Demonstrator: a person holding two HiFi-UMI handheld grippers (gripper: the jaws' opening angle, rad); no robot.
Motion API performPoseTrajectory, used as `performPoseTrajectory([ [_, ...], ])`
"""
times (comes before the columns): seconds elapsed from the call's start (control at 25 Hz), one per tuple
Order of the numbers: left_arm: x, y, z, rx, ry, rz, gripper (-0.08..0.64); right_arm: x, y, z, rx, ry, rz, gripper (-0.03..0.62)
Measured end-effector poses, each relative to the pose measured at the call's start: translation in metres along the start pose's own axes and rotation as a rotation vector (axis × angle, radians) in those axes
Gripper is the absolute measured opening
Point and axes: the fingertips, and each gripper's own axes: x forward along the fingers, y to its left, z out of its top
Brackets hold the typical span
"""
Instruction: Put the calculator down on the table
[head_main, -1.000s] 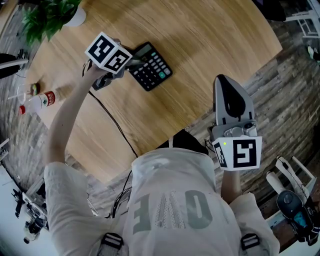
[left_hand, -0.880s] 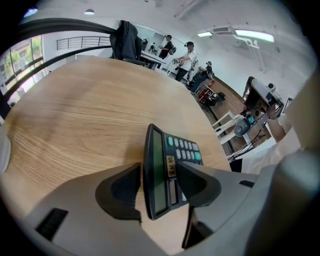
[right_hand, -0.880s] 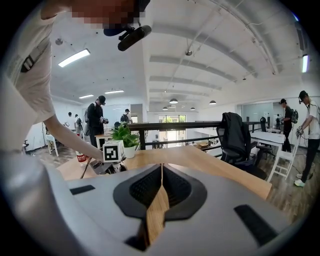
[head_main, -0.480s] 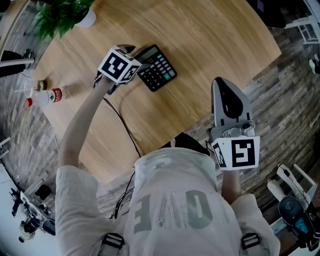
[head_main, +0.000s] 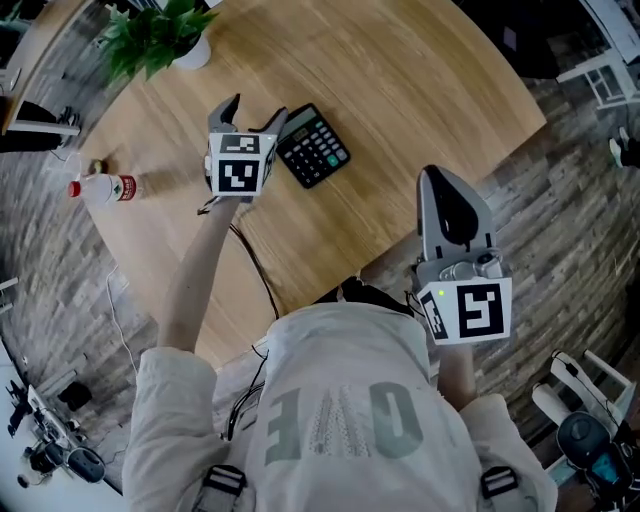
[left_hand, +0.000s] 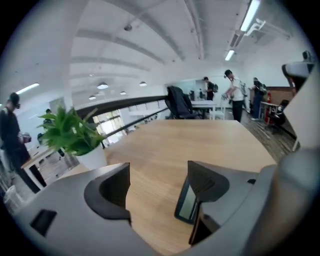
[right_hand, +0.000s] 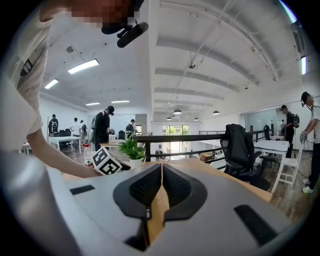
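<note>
The black calculator (head_main: 312, 147) lies flat on the round wooden table (head_main: 400, 90), keys up. My left gripper (head_main: 252, 112) hangs just left of it, lifted off the table, its jaws wide open with nothing between them. In the left gripper view the left gripper (left_hand: 157, 175) frames bare tabletop, and the calculator (left_hand: 187, 206) shows edge-on beside the right jaw, apart from it. My right gripper (head_main: 440, 180) is held over the table's near right edge, shut and empty. The right gripper (right_hand: 161, 187) also looks shut in its own view, where the left gripper's marker cube (right_hand: 106, 161) shows.
A potted plant (head_main: 155, 40) stands at the table's far left. A small bottle (head_main: 105, 187) lies near the left edge. A black cable (head_main: 255, 270) runs from the left gripper back over the table to the person. Chairs and people stand beyond the table.
The left gripper let go of the calculator's left side, opened wide, rose and tipped up. The calculator stays flat on the table. The right gripper rose slightly.
</note>
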Motion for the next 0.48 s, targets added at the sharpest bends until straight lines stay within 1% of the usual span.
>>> performPoseTrajectory([
  [0.12,-0.038,0.019,0.037,-0.061,-0.15,0.16,0.362,-0.009,0.002,0.011,-0.01,-0.037,0.0,0.021],
  [0.24,-0.084,0.031,0.074,-0.077,-0.292,0.293,0.36,-0.014,0.006,0.027,-0.026,-0.086,0.004,0.021],
  [0.32,-0.117,0.032,0.096,-0.077,-0.378,0.352,0.36,-0.016,0.008,0.041,-0.034,-0.123,0.001,0.021],
  [0.48,-0.187,0.023,0.134,-0.08,-0.53,0.411,0.359,-0.021,0.014,0.076,-0.043,-0.221,0.004,0.021],
])
